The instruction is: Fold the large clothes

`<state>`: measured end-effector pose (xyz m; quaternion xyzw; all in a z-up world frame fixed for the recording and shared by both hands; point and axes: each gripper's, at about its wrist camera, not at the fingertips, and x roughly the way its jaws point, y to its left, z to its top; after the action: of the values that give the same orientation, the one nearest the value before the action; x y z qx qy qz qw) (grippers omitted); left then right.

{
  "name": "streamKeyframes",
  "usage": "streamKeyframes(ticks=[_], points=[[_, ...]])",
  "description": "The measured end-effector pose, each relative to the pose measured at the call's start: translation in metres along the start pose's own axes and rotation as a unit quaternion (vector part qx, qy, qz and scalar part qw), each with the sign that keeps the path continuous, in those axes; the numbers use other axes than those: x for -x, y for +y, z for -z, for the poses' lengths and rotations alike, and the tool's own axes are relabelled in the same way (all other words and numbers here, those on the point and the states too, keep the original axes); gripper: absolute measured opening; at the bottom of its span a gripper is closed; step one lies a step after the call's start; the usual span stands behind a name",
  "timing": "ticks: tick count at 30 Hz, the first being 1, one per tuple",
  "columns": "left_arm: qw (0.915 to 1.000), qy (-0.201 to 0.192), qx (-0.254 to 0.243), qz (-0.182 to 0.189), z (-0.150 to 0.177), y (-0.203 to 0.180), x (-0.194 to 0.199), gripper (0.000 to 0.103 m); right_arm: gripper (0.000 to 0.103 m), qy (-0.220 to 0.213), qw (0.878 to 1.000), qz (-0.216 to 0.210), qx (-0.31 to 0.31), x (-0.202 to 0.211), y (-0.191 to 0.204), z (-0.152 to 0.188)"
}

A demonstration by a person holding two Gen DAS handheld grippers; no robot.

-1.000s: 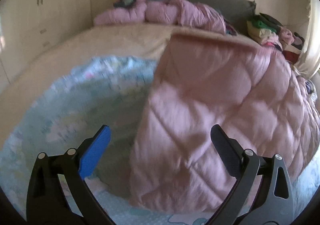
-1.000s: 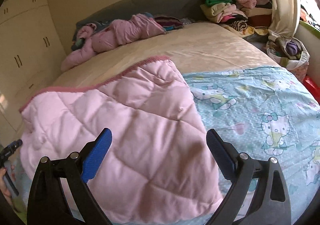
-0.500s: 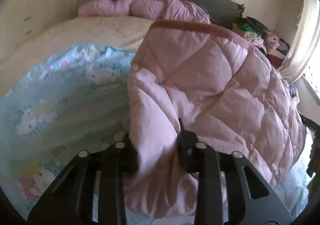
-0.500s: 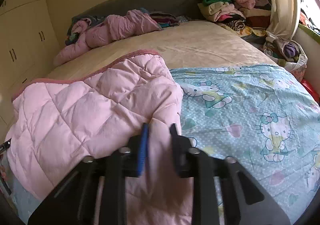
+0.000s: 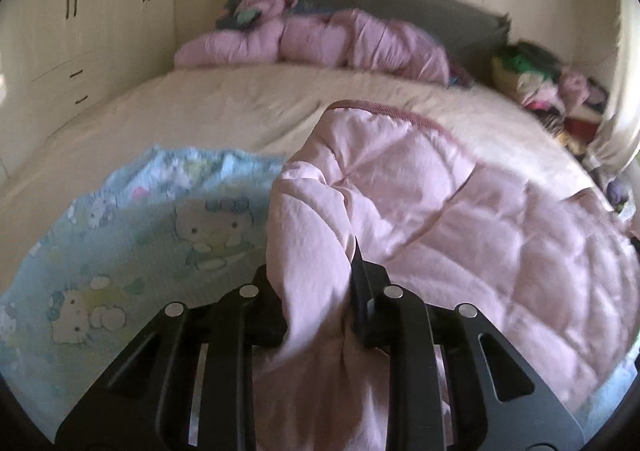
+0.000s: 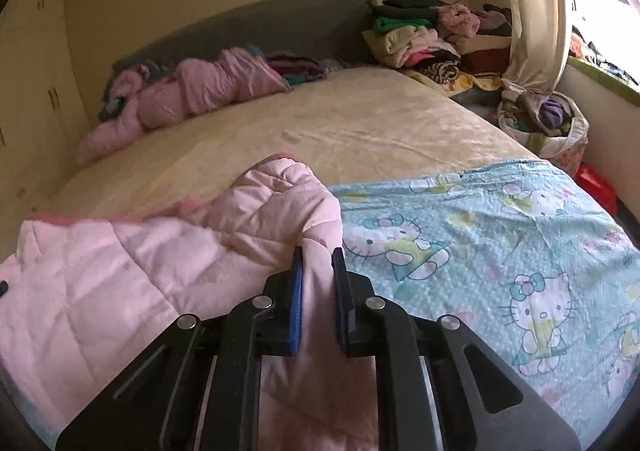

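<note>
A pink quilted blanket (image 5: 460, 219) lies on the bed over a light blue Hello Kitty sheet (image 5: 132, 235). My left gripper (image 5: 316, 275) is shut on the blanket's near left edge, fabric bunched between the fingers and lifted. In the right wrist view the blanket (image 6: 120, 271) spreads to the left, and my right gripper (image 6: 317, 271) is shut on its near right corner beside the Hello Kitty sheet (image 6: 500, 243). The blanket's far edge with darker pink trim is raised and folding.
A cream bed sheet (image 6: 340, 131) covers the far half of the bed. A crumpled pink duvet (image 5: 320, 43) lies by the grey headboard (image 6: 260, 27). Stacked clothes (image 6: 432, 35) and a full bag (image 6: 548, 119) stand at the right. Wardrobes (image 5: 68, 23) line the left wall.
Both grippers went from open above the blanket to shut on its near edge, then lifted it. The blanket's far edge has drawn back toward me and bunched up.
</note>
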<state>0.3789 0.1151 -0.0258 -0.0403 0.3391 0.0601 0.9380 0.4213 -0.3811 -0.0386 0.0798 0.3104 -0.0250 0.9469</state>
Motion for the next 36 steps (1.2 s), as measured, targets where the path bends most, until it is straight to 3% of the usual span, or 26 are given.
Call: streamKeyframes(ticks=[6, 10, 12, 20, 24, 25, 26, 27, 28, 30, 33, 36], points=[[0.9990, 0.024, -0.026, -0.027, 0.011, 0.000, -0.026, 0.022, 0.013, 0.008, 1.000, 0.012, 0.026, -0.026, 0.006, 0.010], [0.9987, 0.033, -0.026, -0.030, 0.012, 0.001, -0.035, 0.024, 0.016, 0.042, 0.998, 0.023, 0.046, -0.049, 0.015, 0.014], [0.9987, 0.035, -0.024, -0.027, 0.014, 0.001, -0.037, 0.025, 0.017, 0.066, 0.997, 0.017, 0.041, -0.062, 0.013, 0.016], [0.9986, 0.037, -0.027, -0.025, 0.020, 0.000, -0.040, 0.026, 0.024, 0.087, 0.996, -0.004, 0.003, -0.074, 0.002, 0.023], [0.9982, 0.043, -0.032, -0.028, 0.022, -0.001, -0.038, 0.028, 0.027, 0.086, 0.996, 0.007, 0.006, -0.069, 0.003, 0.025], [0.9980, 0.042, -0.032, -0.033, 0.022, -0.002, -0.035, 0.035, 0.030, 0.086, 0.996, 0.009, 0.004, -0.066, 0.003, 0.025], [0.9978, 0.040, -0.033, -0.043, 0.023, -0.002, -0.031, 0.041, 0.040, 0.088, 0.996, 0.012, 0.002, -0.063, 0.002, 0.024], [0.9970, 0.038, -0.032, -0.059, 0.024, -0.001, -0.025, 0.058, 0.050, 0.088, 0.996, 0.022, -0.002, -0.055, 0.001, 0.022], [0.9967, 0.037, -0.028, -0.067, 0.025, 0.000, -0.018, 0.068, 0.068, 0.081, 0.996, 0.033, -0.006, -0.046, 0.000, 0.021], [0.9981, 0.025, -0.013, -0.055, 0.028, -0.001, 0.000, 0.068, 0.075, 0.047, 0.998, 0.035, -0.007, -0.021, 0.004, 0.020], [0.9989, 0.002, -0.020, -0.043, 0.031, -0.018, 0.028, 0.080, 0.084, -0.006, 1.000, 0.020, 0.019, 0.016, 0.026, 0.024], [0.9987, 0.006, -0.051, -0.001, 0.033, -0.057, 0.046, 0.082, 0.088, -0.016, 0.998, -0.045, 0.045, 0.041, 0.059, 0.033]])
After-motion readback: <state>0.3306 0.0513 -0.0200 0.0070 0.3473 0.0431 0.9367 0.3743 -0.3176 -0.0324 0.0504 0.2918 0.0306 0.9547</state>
